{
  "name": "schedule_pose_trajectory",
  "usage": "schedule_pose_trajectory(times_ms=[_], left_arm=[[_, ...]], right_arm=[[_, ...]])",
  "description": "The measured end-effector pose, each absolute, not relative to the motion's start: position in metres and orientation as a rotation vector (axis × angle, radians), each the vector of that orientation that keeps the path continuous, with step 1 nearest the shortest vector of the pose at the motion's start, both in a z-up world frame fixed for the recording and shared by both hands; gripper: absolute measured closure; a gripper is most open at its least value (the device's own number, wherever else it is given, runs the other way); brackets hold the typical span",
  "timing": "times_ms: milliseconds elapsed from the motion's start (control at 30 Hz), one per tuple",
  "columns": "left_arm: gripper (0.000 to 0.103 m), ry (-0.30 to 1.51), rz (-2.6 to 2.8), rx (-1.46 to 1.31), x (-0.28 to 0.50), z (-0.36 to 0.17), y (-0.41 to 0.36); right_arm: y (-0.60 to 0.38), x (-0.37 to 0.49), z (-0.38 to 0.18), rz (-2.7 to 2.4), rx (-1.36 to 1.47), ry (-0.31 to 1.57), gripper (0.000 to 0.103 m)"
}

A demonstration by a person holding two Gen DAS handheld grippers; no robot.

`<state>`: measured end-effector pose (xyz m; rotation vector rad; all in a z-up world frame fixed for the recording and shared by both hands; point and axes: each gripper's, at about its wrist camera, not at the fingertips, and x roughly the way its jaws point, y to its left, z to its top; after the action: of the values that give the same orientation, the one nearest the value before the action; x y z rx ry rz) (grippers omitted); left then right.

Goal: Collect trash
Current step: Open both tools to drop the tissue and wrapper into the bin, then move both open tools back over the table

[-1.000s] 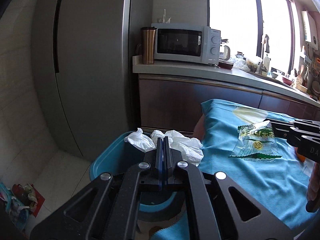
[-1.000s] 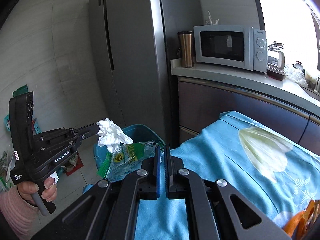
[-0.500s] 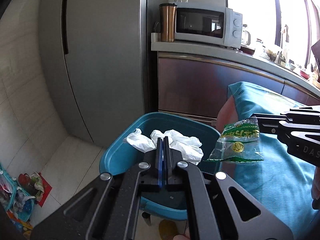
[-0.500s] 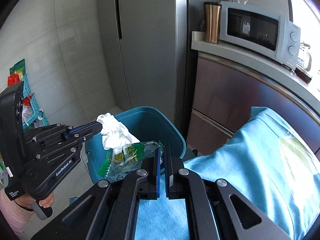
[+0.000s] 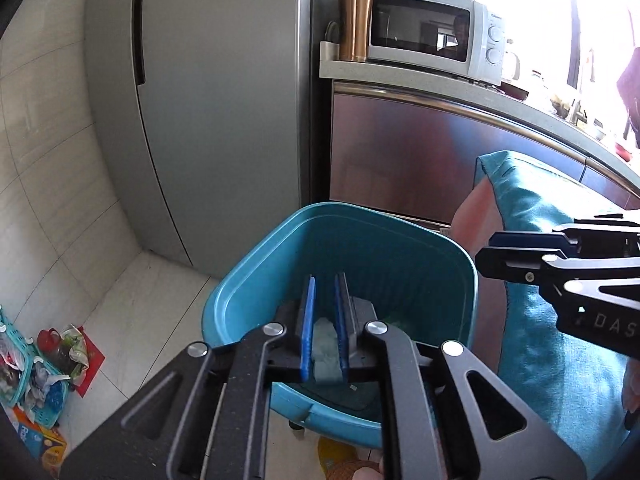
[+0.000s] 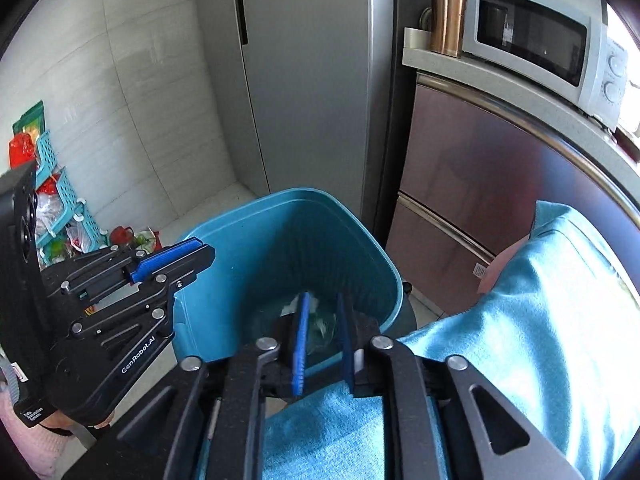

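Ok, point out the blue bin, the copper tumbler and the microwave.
blue bin [image 5: 256, 272], left wrist view, left rim.
copper tumbler [image 5: 354, 24], left wrist view, body.
microwave [image 6: 532, 36], right wrist view, door glass.

Teal bin [image 5: 256, 276], plain, ribbed inside. Black tools, blue pads: left tool [image 5: 324, 312], right tool [image 6: 322, 320]. Turquoise cloth [image 6: 540, 320], plain where shown, pink underside [image 5: 476, 216] at the corner. Grey fridge [image 5: 224, 100] with a dark handle strip. Copper mug [image 5: 354, 24], black lid. White microwave [image 5: 436, 28], dark door. Brown glossy cabinet [image 5: 400, 152] under the pale grey bench [image 5: 440, 80]. Off-white floor tiles [image 5: 140, 292]. Teal basket [image 6: 60, 196], red and green packets.
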<state>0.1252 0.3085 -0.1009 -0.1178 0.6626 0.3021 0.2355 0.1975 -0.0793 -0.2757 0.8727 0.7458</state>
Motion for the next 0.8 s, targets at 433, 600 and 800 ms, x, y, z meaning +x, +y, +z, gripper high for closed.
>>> schedule_pose_trajectory(times_ms=[433, 600, 800], left_arm=[[0.041, 0.510, 0.148, -0.127, 0.074, -0.055, 0.256], [0.020, 0.458, 0.013, -0.095, 0.057, -0.040, 0.205], [0.014, 0.441, -0.157, -0.026, 0.049, -0.033, 0.131]], right_arm=[[0.096, 0.183, -0.040, 0.738, -0.096, 0.749, 0.057], [0.035, 0.147, -0.024, 0.651, -0.056, 0.682, 0.052], [-0.043, 0.107, -0.014, 0.493, -0.008, 0.630, 0.051]])
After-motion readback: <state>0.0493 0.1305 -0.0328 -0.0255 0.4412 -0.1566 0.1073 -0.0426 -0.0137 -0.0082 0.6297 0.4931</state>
